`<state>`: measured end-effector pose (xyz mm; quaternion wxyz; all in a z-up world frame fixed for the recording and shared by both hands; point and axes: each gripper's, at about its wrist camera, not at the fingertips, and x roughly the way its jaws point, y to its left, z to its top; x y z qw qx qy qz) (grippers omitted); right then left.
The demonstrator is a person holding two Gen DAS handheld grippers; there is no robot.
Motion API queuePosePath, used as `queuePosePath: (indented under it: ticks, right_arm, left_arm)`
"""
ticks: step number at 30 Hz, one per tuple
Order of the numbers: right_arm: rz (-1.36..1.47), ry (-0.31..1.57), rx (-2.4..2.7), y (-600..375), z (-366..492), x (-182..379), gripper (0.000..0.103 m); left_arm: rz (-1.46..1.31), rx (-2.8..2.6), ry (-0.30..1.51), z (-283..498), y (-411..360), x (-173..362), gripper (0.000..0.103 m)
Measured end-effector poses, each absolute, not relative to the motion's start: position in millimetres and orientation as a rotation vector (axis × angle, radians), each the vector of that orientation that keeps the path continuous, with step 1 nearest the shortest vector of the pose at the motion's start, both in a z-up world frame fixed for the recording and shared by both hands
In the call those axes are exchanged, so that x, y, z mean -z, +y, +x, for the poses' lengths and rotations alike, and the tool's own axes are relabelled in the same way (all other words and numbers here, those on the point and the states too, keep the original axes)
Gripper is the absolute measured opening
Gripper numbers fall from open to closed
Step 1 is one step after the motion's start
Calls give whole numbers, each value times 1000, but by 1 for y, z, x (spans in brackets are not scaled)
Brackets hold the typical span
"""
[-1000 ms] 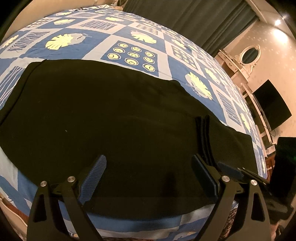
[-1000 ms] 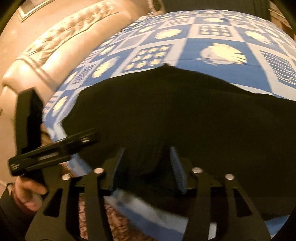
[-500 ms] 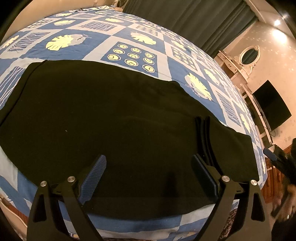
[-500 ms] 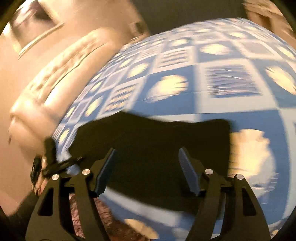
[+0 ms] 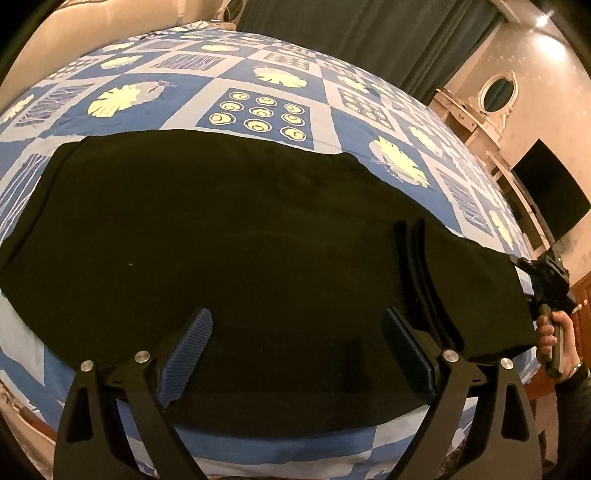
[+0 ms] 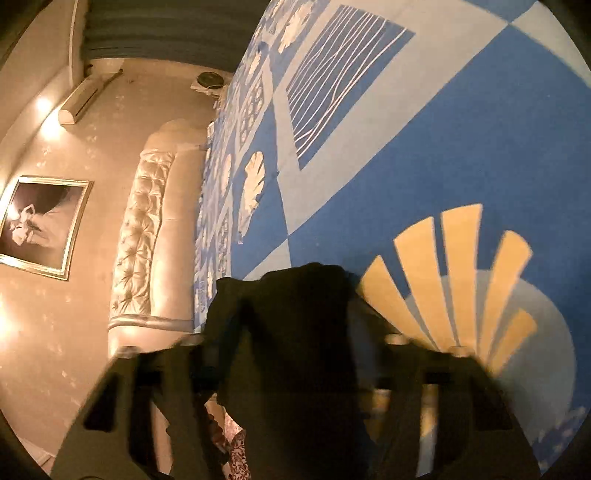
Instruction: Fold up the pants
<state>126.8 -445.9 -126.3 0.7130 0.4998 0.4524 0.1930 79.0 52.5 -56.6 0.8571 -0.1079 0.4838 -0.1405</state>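
Black pants [image 5: 229,236] lie flat across the blue patterned bedspread [image 5: 258,110], with ridged folds [image 5: 417,266] toward their right end. My left gripper [image 5: 297,317] hovers open over the near edge of the pants, nothing between its fingers. In the left wrist view my right gripper [image 5: 543,273], held by a hand [image 5: 554,332], is at the far right end of the pants. The right wrist view is blurred and rolled. There a bunched end of the pants [image 6: 295,295] stands between the closing jaws of my right gripper [image 6: 291,332], which are still wide apart.
A padded headboard [image 6: 147,229] and a framed picture [image 6: 40,221] are on the wall behind the bed. Dark curtains [image 5: 369,33], a dresser with an oval mirror [image 5: 496,92] and a dark screen [image 5: 550,195] stand beyond the bed's far right side.
The right gripper swept away from beside my left gripper along the bed to the pants' right end and rolled over; cloth now sits between its jaws. The left gripper stayed put.
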Motion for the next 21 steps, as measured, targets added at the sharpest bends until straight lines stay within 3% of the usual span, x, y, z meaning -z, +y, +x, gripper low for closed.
queuePosePath:
  ticks: [1, 4, 6, 8, 11, 21]
  right_arm:
    - [1080, 1011, -425, -443, 127, 127, 27]
    - [1043, 1012, -408, -446, 125, 129, 24]
    - [1057, 999, -412, -448, 122, 129, 29]
    - [1102, 988, -424, -450, 114, 128, 50]
    - [1134, 990, -480, -450, 98, 124, 68]
    - [1079, 1134, -622, -431, 57, 123, 71]
  left_arm:
    - [-223, 293, 1015, 78, 51, 56, 92]
    - [-218, 292, 1014, 77, 50, 57, 92]
    - [-222, 293, 1013, 77, 50, 57, 92]
    - [-229, 296, 1012, 77, 51, 57, 92]
    - [-235, 301, 1011, 77, 51, 56, 92]
    - [-284, 310, 1012, 77, 56, 55, 92]
